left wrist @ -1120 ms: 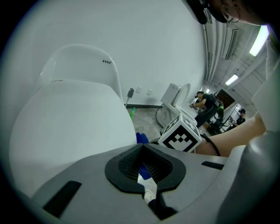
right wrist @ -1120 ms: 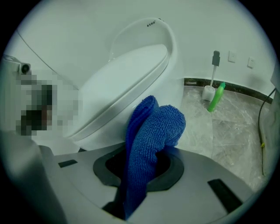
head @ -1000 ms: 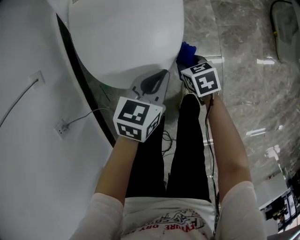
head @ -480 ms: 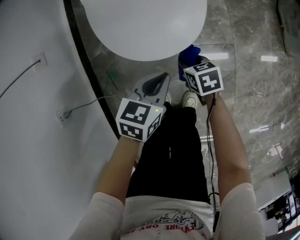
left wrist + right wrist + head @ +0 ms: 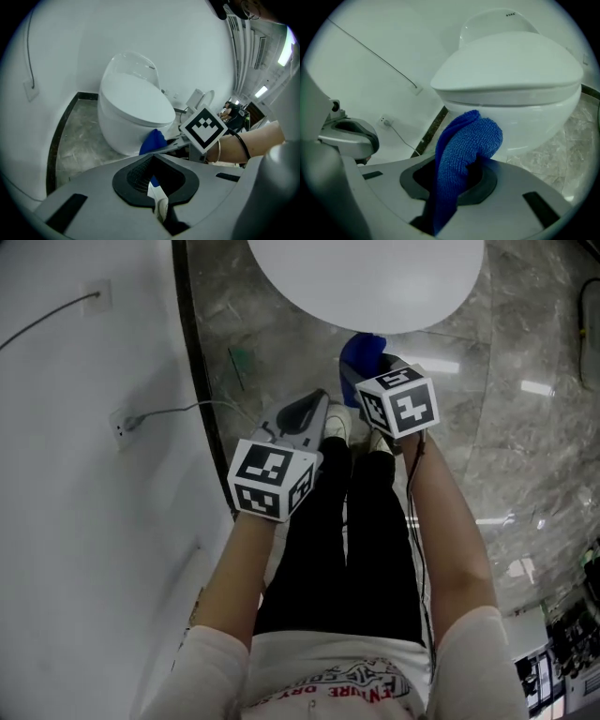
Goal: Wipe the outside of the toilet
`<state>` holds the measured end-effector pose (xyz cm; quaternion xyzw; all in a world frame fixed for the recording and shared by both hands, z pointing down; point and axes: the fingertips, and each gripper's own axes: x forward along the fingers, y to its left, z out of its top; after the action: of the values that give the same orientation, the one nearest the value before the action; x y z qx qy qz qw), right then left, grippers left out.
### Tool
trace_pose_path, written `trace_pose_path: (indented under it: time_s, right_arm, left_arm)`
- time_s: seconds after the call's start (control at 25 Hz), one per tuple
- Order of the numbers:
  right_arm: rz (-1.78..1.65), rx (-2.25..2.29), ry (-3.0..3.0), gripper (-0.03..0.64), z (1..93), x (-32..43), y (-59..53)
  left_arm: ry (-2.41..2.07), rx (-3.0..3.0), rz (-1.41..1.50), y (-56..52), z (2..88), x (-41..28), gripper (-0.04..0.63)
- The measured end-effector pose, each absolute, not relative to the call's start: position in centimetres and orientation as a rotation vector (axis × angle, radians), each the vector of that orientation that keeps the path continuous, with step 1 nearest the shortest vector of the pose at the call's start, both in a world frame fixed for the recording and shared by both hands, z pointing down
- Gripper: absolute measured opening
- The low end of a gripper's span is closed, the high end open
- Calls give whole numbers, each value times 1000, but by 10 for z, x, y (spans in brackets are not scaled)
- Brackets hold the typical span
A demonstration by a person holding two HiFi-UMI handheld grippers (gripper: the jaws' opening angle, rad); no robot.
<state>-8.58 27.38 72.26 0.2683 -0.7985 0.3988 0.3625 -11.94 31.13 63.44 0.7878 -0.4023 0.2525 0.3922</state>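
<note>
The toilet [image 5: 366, 277] has slid toward the head view's top centre, leaving the right gripper [image 5: 457, 190], clamped on the blue microfibre cloth [image 5: 461, 140], just short of its bowl, wiping apparently paused, and the left gripper [image 5: 157, 206] closed, empty, farther back.

The white oval ceramic toilet [image 5: 366, 282] shifted up and right in the head view, and its lid drew clear of the left claw [image 5: 314, 401]. The right claw [image 5: 367, 369] and its folded blue terry cloth [image 5: 359, 352] moved from beside the toilet's right edge to below its front edge.
</note>
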Motion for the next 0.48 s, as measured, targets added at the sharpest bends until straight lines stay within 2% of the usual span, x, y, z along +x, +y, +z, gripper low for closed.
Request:
trace_pose_path:
  time_s: [0.28, 0.48]
  right_arm:
    - [1070, 622, -2169, 72, 645, -118, 271]
    - [970, 628, -2238, 72, 554, -102, 245]
  left_arm:
    - [-1153, 1934, 581, 312, 594, -162, 6]
    - [-1222, 1977, 504, 280, 513, -160, 6]
